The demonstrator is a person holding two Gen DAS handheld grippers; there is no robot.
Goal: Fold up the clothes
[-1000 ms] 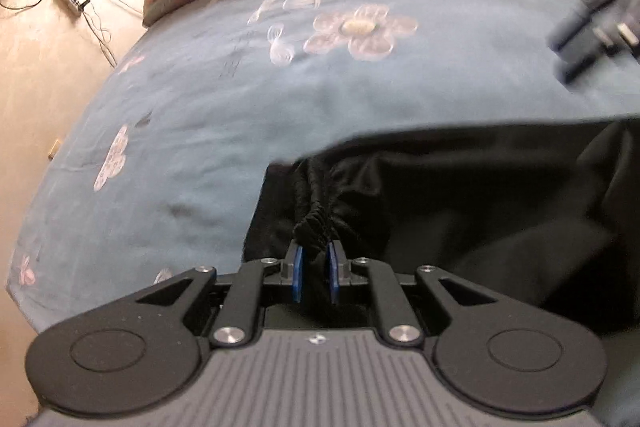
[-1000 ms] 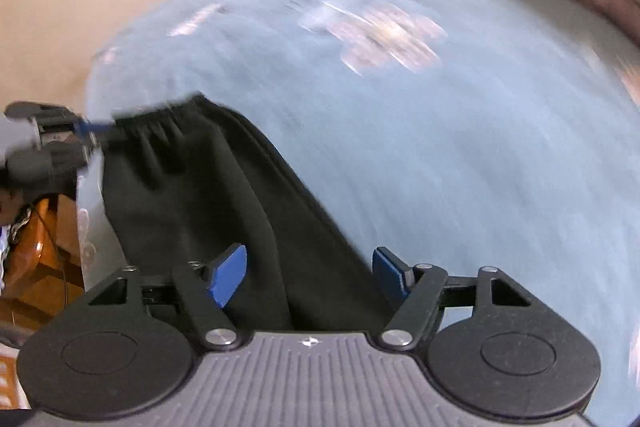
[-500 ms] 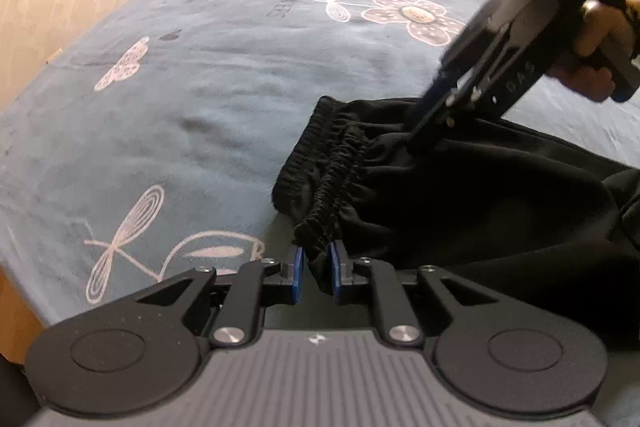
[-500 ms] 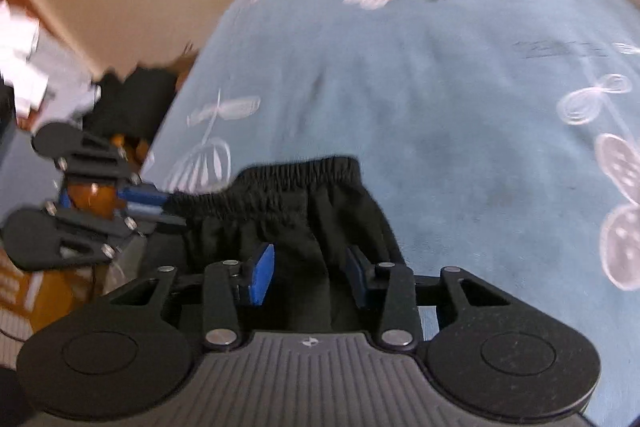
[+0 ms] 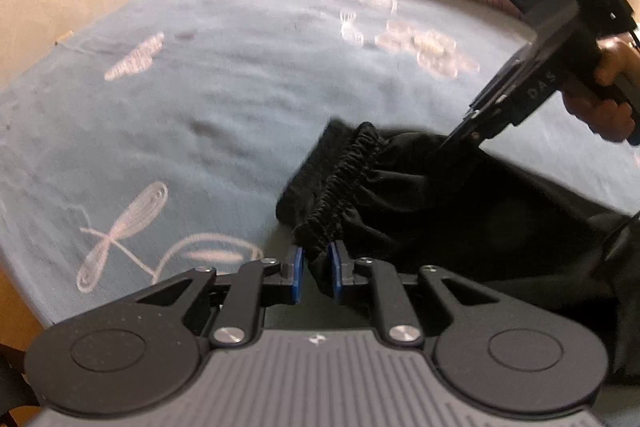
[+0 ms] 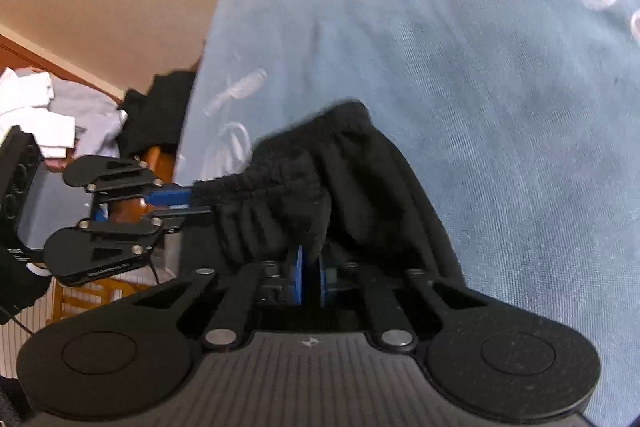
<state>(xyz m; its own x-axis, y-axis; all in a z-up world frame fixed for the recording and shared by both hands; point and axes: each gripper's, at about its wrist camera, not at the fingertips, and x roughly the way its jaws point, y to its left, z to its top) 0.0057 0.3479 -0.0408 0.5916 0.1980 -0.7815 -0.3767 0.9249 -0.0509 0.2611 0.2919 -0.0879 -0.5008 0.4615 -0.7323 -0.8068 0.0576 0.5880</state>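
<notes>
Clearly the black trousers are limp and light, sagging on the blue bed. Left tool pinches the gathered elastic waistband, the firmest hold; right tool, jaws just closed, nips cloth behind it.

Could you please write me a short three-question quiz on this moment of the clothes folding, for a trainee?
1. True or false: the left gripper is shut on the elastic waistband of the black garment.
2. Multiple choice: what does the garment lie on? A) a wooden floor B) a blue bedsheet with pale flower prints C) a white table
3. Fill in: the right gripper has just been closing and its fingers now pinch the ____.

Key
1. True.
2. B.
3. Black garment, a little way in from the waistband.
</notes>
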